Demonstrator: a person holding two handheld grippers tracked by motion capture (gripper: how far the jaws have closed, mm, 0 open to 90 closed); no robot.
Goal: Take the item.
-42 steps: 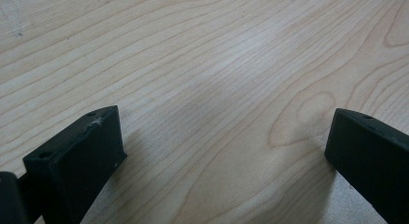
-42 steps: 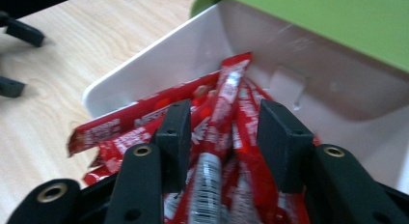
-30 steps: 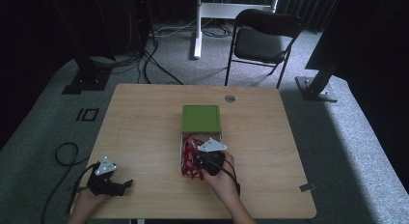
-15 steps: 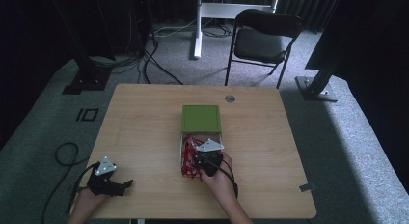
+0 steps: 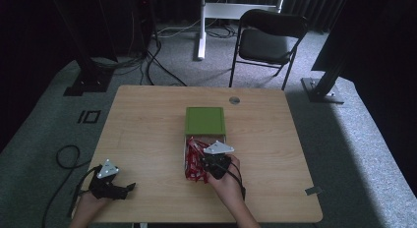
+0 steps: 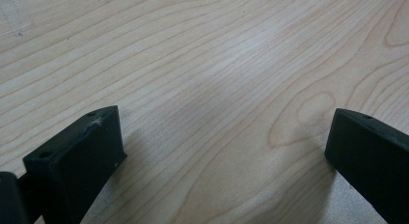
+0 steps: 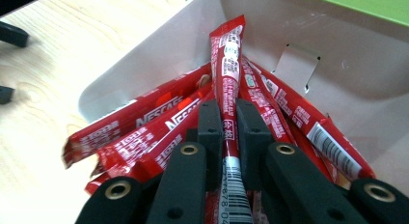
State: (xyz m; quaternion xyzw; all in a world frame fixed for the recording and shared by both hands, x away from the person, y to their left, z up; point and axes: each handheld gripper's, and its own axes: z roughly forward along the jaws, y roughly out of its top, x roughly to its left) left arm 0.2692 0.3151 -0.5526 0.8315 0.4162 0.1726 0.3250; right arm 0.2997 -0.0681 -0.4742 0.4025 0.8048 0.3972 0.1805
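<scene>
**Coffee stick clamped in right jaws at the box; left gripper idle**

A white box (image 7: 144,64) with a green lid (image 5: 205,121) folded back on its far side is observed at the middle of the table (image 5: 147,120). The box is filled with red coffee sticks (image 7: 144,125), fanned out and leaning on its near wall.

The right gripper (image 7: 225,125) is positioned at the near end of the box. Its jaws are closed to a narrow gap, and one coffee stick (image 7: 226,60) is pinched between them. The stick's long axis is seen to run straight along the jaws, from the barcode end nearest the gripper to the tip raised toward the far wall of the box. The stick is judged to be partly lifted above its neighbours; a withdrawal along that same axis, toward the person, would appear to be called for.

The left gripper (image 5: 110,181) is found well apart from the box, toward the near left corner of the table. Its jaws are spread wide over bare wood and nothing is held. The right hand (image 5: 228,184) is clearly the nearer to the box.
</scene>
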